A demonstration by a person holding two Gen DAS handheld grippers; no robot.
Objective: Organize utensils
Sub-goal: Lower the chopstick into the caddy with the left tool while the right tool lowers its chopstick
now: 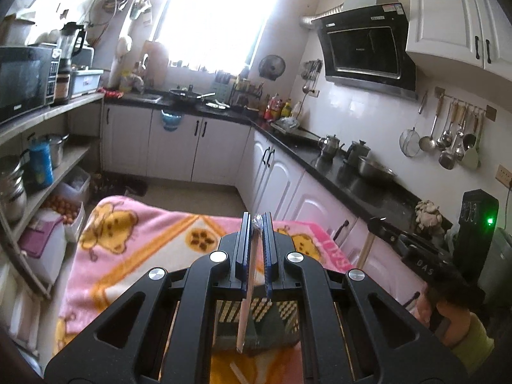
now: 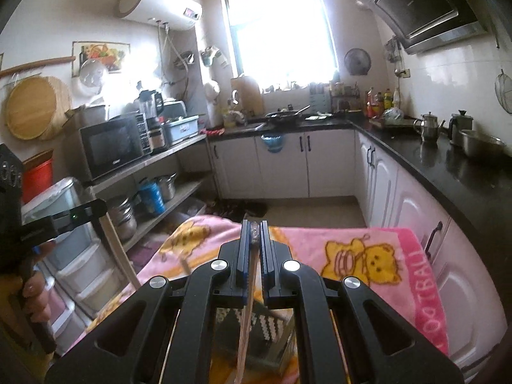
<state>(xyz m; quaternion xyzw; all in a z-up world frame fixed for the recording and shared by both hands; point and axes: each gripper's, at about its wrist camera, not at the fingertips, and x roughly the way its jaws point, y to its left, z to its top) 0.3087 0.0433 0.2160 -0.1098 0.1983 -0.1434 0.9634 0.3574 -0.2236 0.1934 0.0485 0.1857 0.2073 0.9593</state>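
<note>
My left gripper [image 1: 257,220] is shut on a thin pale chopstick [image 1: 246,304] that hangs down from its fingers. Its lower end reaches into a dark perforated utensil holder [image 1: 256,326] on the pink cartoon blanket [image 1: 134,243]. My right gripper [image 2: 254,225] is shut on a second pale chopstick [image 2: 244,323], which also hangs down over the same holder [image 2: 265,336]. Another pale stick [image 1: 236,372] lies on the blanket below the left gripper. The right hand-held unit shows at the right of the left wrist view [image 1: 425,262]; the left unit shows at the left of the right wrist view [image 2: 48,224].
The blanket covers a table in a narrow kitchen. A black counter [image 2: 448,166] with kettles and a steel bowl [image 2: 480,145] runs along the right. Open shelves [image 2: 153,160] with a microwave and pots stand at the left. Ladles hang on a wall rail [image 1: 454,134].
</note>
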